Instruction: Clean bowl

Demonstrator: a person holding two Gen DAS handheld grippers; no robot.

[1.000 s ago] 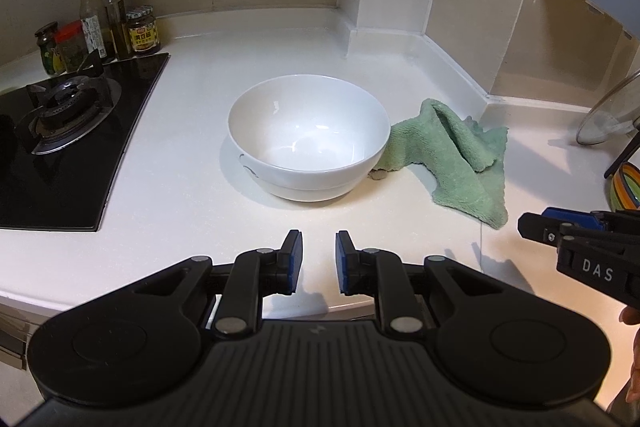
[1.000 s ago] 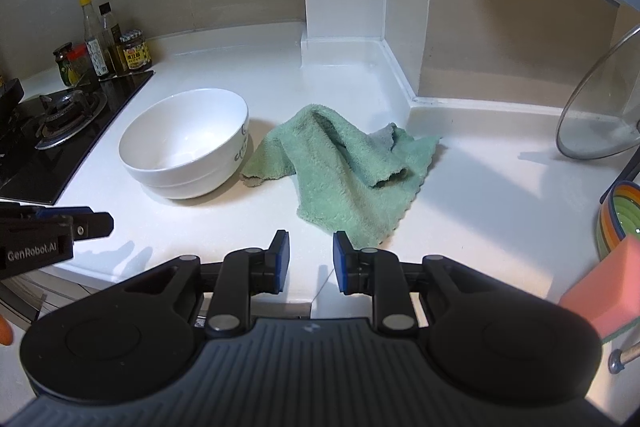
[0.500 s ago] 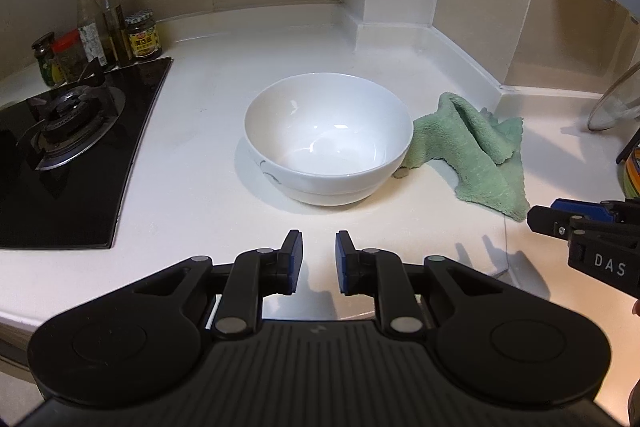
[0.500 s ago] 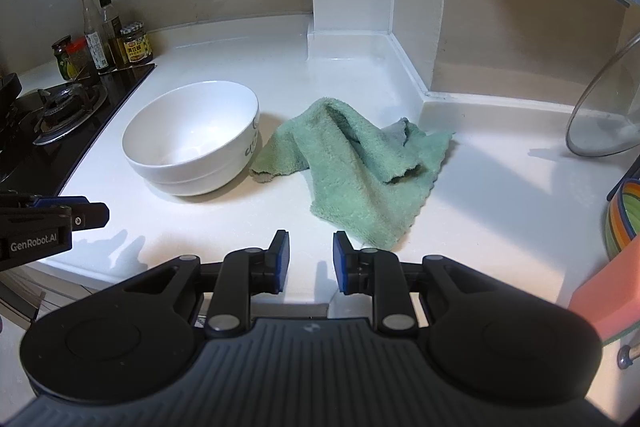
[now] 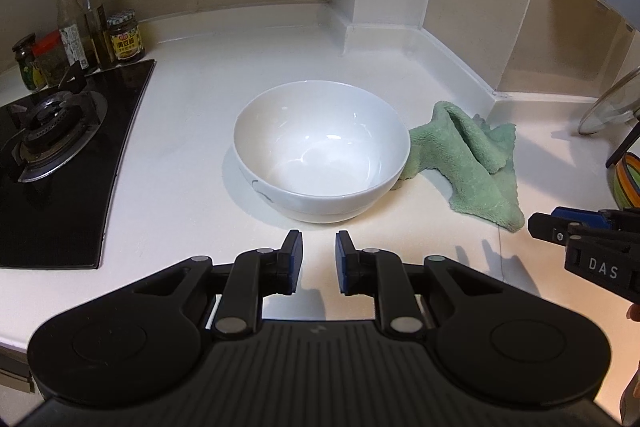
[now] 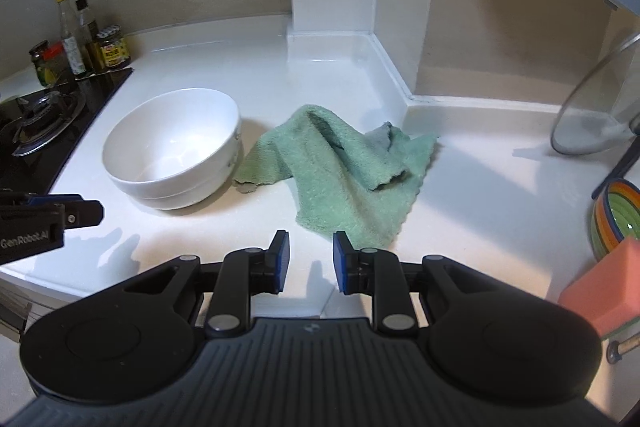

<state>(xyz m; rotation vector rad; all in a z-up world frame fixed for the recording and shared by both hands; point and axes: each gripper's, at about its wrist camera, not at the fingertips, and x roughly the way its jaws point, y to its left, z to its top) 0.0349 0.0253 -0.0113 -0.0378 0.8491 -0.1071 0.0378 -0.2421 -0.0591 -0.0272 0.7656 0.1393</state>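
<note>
A white bowl (image 5: 322, 151) stands upright and empty on the white counter (image 5: 192, 163); it also shows in the right wrist view (image 6: 172, 147). A crumpled green cloth (image 5: 468, 163) lies just right of the bowl, touching its base; it fills the middle of the right wrist view (image 6: 344, 171). My left gripper (image 5: 319, 247) is open and empty, just short of the bowl's near side. My right gripper (image 6: 307, 247) is open and empty, at the cloth's near edge. Each gripper's tip shows in the other's view, the right one (image 5: 560, 227) and the left one (image 6: 68, 211).
A black gas hob (image 5: 52, 163) lies to the left, with sauce bottles and jars (image 5: 80, 35) behind it. A glass lid (image 6: 592, 107) leans at the right wall. A striped bowl (image 6: 616, 219) and a pink sponge (image 6: 604, 287) sit at the right edge.
Both grippers have moved forward toward the counter; the bowl and cloth look nearer and more centred. Both stay open. Bowl and cloth have not moved.
</note>
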